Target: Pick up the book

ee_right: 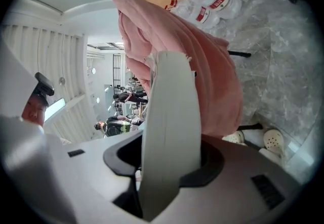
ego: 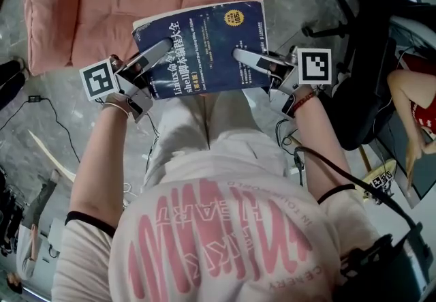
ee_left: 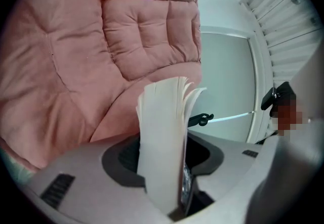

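Pink cushioned chair (ego: 102, 1) lies just beyond the book (ego: 201, 45), which hangs clear above my lap with left gripper (ego: 162, 47) and right gripper (ego: 242, 56) jaws clamped on opposite edges, probably to share its weight.

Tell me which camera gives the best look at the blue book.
The head view: the book shows its whole blue cover there, with the left gripper and right gripper clamped on its sides. The left gripper view shows only fanned page edges between the fingers; the right gripper view, only a pale edge.
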`<move>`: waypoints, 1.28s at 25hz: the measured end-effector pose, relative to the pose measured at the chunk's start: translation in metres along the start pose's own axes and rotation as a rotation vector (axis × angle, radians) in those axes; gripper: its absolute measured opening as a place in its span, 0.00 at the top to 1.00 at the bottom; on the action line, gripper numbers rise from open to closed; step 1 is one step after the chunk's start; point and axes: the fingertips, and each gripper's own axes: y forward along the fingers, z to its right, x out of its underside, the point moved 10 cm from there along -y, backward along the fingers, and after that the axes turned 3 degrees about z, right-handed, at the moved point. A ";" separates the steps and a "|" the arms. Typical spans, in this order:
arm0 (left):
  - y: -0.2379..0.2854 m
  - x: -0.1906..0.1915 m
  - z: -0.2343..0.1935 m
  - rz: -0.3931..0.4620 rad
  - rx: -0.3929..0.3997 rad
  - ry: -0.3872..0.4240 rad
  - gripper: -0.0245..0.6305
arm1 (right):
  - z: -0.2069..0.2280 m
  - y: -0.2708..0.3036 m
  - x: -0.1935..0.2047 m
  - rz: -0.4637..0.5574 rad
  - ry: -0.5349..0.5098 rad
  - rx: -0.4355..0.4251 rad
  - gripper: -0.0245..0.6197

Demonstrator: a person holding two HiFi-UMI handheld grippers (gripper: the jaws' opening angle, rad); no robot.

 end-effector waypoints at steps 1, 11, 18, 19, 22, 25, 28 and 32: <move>0.000 0.000 -0.002 0.001 0.001 -0.005 0.64 | 0.001 0.000 -0.001 -0.003 0.004 0.004 0.68; -0.002 0.001 0.002 0.016 0.076 0.003 0.66 | -0.011 -0.003 0.001 0.006 -0.041 0.015 0.68; -0.002 -0.001 -0.001 0.024 0.098 0.034 0.67 | -0.001 -0.003 0.002 0.025 -0.066 -0.004 0.68; 0.000 0.000 -0.003 0.029 0.102 0.030 0.67 | -0.001 -0.004 0.002 0.022 -0.066 0.004 0.68; -0.002 0.016 -0.005 0.040 0.092 -0.011 0.67 | -0.003 -0.013 0.010 0.004 -0.038 0.032 0.68; -0.017 0.012 0.002 0.012 0.032 0.001 0.67 | 0.002 -0.002 0.023 0.029 -0.002 -0.015 0.68; -0.010 -0.009 0.002 -0.006 0.037 0.046 0.67 | 0.006 0.003 0.011 0.062 -0.031 -0.033 0.67; -0.002 -0.007 -0.013 0.017 0.058 -0.036 0.67 | 0.001 0.002 -0.003 0.027 -0.005 0.043 0.67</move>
